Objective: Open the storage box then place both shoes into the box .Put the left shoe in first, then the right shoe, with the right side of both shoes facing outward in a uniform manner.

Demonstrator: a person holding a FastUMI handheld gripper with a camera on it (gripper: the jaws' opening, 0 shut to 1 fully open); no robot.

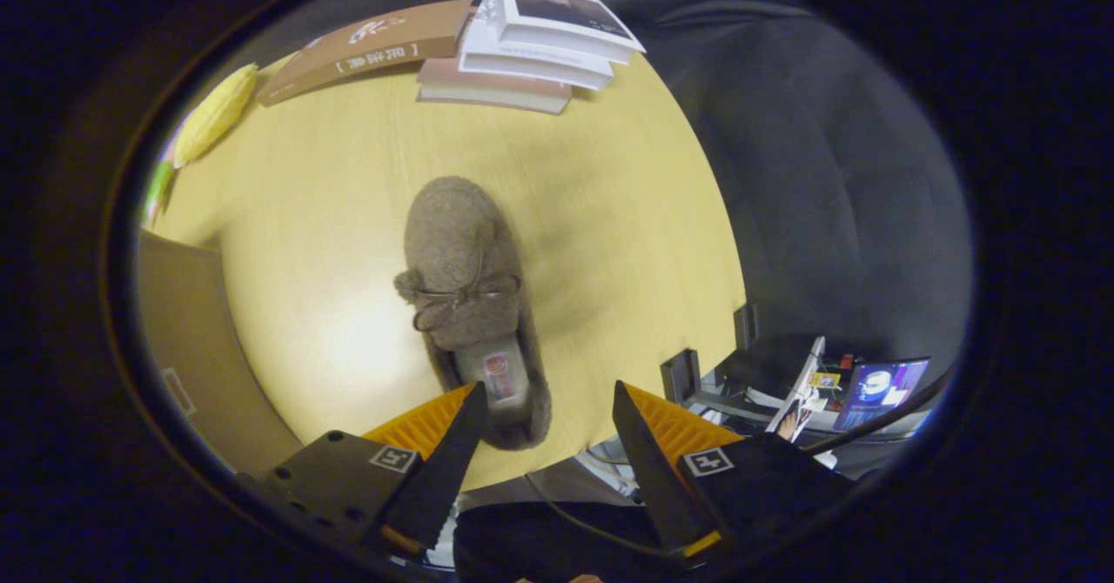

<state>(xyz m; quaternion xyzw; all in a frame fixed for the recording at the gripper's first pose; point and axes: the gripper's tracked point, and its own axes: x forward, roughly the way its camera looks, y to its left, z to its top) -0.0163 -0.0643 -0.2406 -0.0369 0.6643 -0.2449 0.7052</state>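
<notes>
A fuzzy grey-brown shoe with a bow lies flat on the yellow wooden table, toe pointing away from me, heel toward my fingers. My gripper hangs open above the table's near edge, and the shoe's heel sits just ahead of the left finger, partly between the two fingers. Nothing is held. A brown cardboard box stands at the table's left, seen from its side.
A stack of books and a brown book lie at the table's far edge. A yellow corn-shaped toy rests at the far left. To the right, off the table, are a lit screen and clutter.
</notes>
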